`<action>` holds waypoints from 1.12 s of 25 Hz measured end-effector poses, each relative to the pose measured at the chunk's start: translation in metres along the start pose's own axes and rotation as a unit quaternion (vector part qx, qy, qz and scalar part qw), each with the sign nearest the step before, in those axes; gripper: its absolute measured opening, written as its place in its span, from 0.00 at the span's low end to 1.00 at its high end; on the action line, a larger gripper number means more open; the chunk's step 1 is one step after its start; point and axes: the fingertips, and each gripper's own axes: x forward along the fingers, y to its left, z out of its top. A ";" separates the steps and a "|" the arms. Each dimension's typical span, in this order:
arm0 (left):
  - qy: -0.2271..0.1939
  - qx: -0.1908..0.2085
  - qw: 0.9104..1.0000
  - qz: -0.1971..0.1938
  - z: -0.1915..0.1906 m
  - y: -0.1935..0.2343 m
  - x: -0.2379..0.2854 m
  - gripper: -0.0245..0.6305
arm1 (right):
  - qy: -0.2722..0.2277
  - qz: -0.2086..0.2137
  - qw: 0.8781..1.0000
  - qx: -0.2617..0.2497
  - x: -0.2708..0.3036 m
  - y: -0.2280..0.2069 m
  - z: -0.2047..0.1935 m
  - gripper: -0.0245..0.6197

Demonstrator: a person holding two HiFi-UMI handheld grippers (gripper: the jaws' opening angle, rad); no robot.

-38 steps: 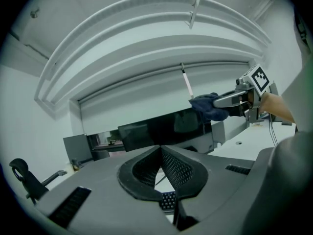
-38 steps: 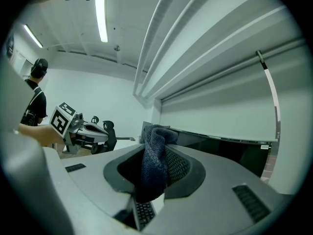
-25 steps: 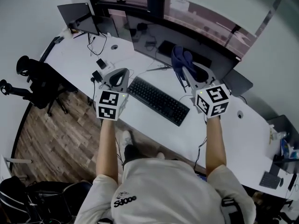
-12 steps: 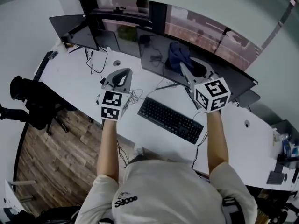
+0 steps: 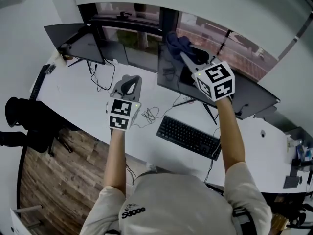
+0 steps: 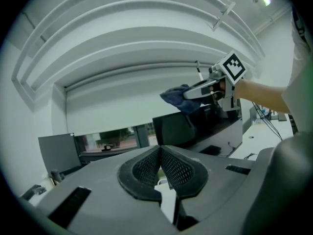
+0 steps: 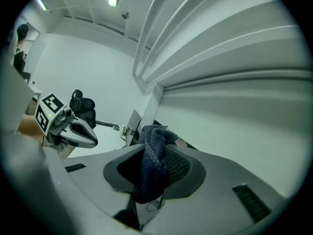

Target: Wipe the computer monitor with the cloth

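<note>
Count on the bench:
- Grippers, 2: left gripper (image 5: 128, 80), right gripper (image 5: 184, 57).
- Monitors, 2: small monitor (image 5: 73, 38), wide monitor (image 5: 244, 96).
- Cloth (image 5: 177, 43), 1.
- Keyboard (image 5: 188, 137), 1.
- Office chair (image 5: 24, 120), 1.

In the head view the cloth (image 5: 177, 44) hides the jaw tips of the right gripper (image 5: 187, 61), and whether it touches the monitor (image 5: 168, 70) cannot be told. The right end of the keyboard (image 5: 186, 135) (at the near edge of the desk (image 5: 76, 97)) disappears behind the person's forearm (image 5: 229, 131).

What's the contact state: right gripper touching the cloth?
Touching. The right gripper view shows the right gripper shut on the cloth, pinched between its jaws.
</note>
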 end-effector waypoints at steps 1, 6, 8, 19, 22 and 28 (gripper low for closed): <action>-0.003 0.000 1.000 -0.004 -0.001 0.006 0.003 0.07 | 0.008 0.000 1.000 -0.013 0.011 0.001 0.003 0.18; -0.014 -0.007 1.000 -0.022 -0.006 0.025 0.022 0.07 | 0.051 -0.004 0.997 -0.058 0.059 0.000 0.010 0.18; -0.016 -0.011 0.999 -0.029 -0.009 0.026 0.026 0.07 | 0.072 -0.007 0.995 -0.071 0.075 -0.001 0.008 0.18; -0.034 -0.022 0.999 -0.016 -0.019 0.054 0.028 0.07 | 0.125 0.013 0.990 -0.060 0.116 -0.009 -0.010 0.18; -0.032 -0.022 0.999 -0.021 -0.019 0.051 0.033 0.07 | 0.123 0.019 0.991 -0.040 0.111 -0.011 -0.012 0.17; -0.036 -0.016 0.999 -0.037 -0.010 0.030 0.047 0.07 | 0.135 0.021 0.989 -0.049 0.095 -0.019 -0.019 0.17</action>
